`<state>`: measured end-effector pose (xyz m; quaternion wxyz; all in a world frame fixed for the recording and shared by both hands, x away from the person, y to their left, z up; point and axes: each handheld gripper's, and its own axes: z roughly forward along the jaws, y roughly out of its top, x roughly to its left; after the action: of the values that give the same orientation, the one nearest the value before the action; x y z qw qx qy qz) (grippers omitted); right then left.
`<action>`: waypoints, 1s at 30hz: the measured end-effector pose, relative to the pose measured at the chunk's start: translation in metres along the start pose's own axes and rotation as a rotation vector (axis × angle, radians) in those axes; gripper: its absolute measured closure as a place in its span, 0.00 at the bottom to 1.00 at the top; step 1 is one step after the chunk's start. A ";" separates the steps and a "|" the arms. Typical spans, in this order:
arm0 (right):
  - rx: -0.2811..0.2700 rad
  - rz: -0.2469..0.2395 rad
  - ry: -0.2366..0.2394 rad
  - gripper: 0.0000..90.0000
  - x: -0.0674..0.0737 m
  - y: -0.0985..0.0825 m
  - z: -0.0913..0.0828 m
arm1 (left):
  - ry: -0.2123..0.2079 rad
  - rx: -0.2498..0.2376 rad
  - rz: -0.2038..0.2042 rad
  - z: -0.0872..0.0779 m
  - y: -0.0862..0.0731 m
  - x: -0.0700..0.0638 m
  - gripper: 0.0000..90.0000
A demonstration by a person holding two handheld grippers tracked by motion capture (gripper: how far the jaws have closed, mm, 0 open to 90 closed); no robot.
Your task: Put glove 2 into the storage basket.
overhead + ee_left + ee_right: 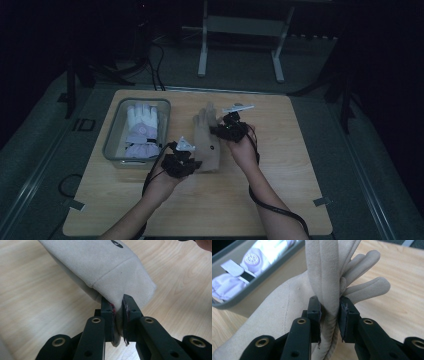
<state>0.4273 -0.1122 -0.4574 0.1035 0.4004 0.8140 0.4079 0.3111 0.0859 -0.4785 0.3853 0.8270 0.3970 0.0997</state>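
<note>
Left gripper point(117, 312): fingers nearly closed, clamped on the cuff edge of the beige glove point(100, 262). Fabric is pinched between both pads and a bit hangs below them. Cuff lifts off the surface point(30, 302) just ahead of the fingers.

Right gripper point(329, 315): fingers narrow, squeezing a bunched fold of the glove point(324, 277) on its finger side. 3 glove fingers fan out past the right-hand pad; the palm spreads to the other side.

High view: both forearms come in from below. Left hand point(167, 177) holds the left gripper point(180, 162) at the near end of the glove point(206, 142); right hand point(242, 147) holds the right gripper point(227, 129) at its right side, nearer the far end. Glove lies lengthwise between the 2 grippers, mid-surface point(290, 170).

High view also has a grey bin point(112, 145) just left of the glove, with a white glove point(141, 130) inside. Right gripper view catches the bin point(269, 272) behind the glove, white glove point(249, 267) in it. Left gripper view has a small dark mark point(116, 243) on the beige glove beyond the cuff seam.
</note>
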 end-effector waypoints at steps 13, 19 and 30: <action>-0.057 -0.066 0.038 0.82 0.030 0.056 -0.002 | 0.069 -0.054 -0.015 -0.045 0.012 0.023 0.91; -0.066 -0.107 0.057 0.82 0.053 0.083 0.006 | 0.110 -0.075 -0.034 -0.072 0.009 0.040 0.91; -0.064 -0.190 0.100 0.82 0.111 0.127 0.040 | 0.186 -0.097 -0.108 -0.123 -0.014 0.083 0.91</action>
<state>0.4460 0.0363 -0.3710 0.1139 0.2972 0.8389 0.4414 0.3000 0.2207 -0.4157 0.3913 0.7719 0.4698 0.1742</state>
